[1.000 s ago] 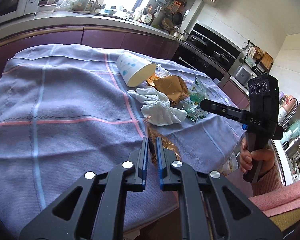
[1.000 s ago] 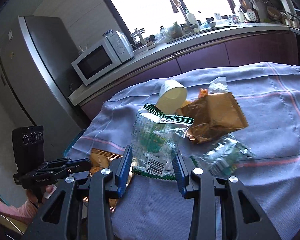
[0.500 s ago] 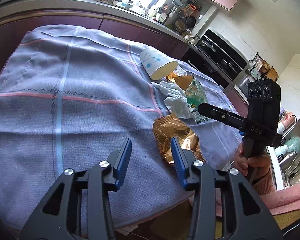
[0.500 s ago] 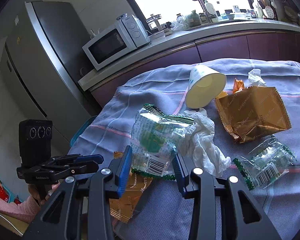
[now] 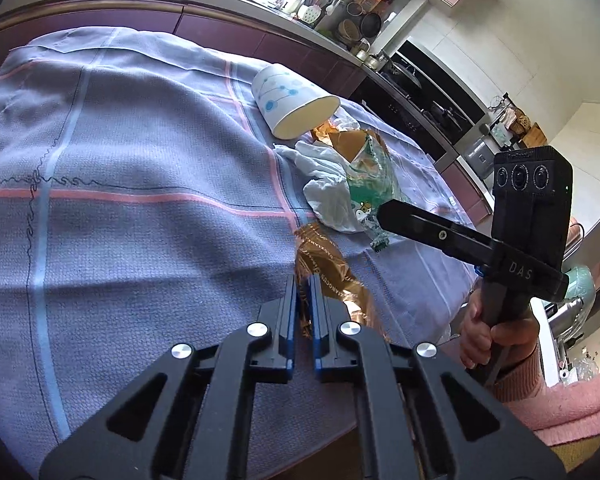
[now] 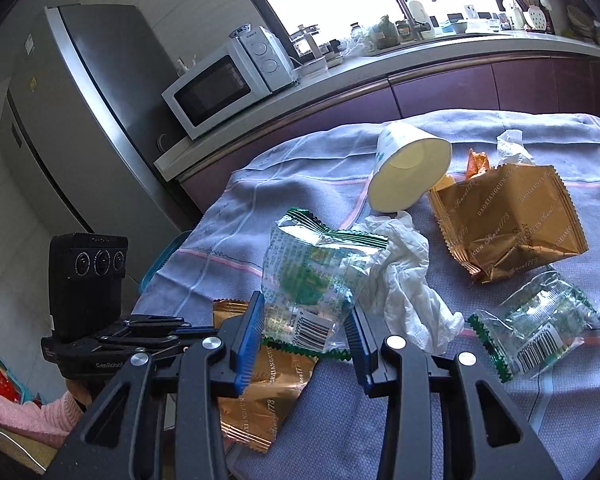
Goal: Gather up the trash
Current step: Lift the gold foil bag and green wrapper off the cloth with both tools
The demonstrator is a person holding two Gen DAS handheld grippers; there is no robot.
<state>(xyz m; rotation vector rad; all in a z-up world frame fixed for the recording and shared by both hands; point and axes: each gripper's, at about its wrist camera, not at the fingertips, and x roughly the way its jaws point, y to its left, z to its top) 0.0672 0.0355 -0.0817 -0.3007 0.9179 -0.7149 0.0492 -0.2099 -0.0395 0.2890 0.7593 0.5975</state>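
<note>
My left gripper (image 5: 303, 282) is shut on the edge of a small gold snack wrapper (image 5: 326, 264) that lies near the front edge of the lilac tablecloth (image 5: 120, 200). My right gripper (image 6: 304, 320) is shut on a clear green-printed wrapper (image 6: 308, 276) and holds it upright just above the cloth. Behind these a paper cup (image 6: 408, 172) lies on its side. Beside the cup are a crumpled white tissue (image 6: 404, 280), a larger gold bag (image 6: 512, 224) and a second clear green wrapper (image 6: 532, 320).
An orange scrap (image 6: 476, 162) and a bit of clear plastic (image 6: 512, 144) lie behind the gold bag. A purple counter with a microwave (image 6: 228, 84) runs behind the table, and a fridge (image 6: 72, 120) stands to its left. A blue-rimmed container (image 6: 160, 264) sits below the table's left edge.
My left gripper opened, dropped toward the small gold wrapper and closed on its edge. My right gripper shifted left with the green wrapper still held.
</note>
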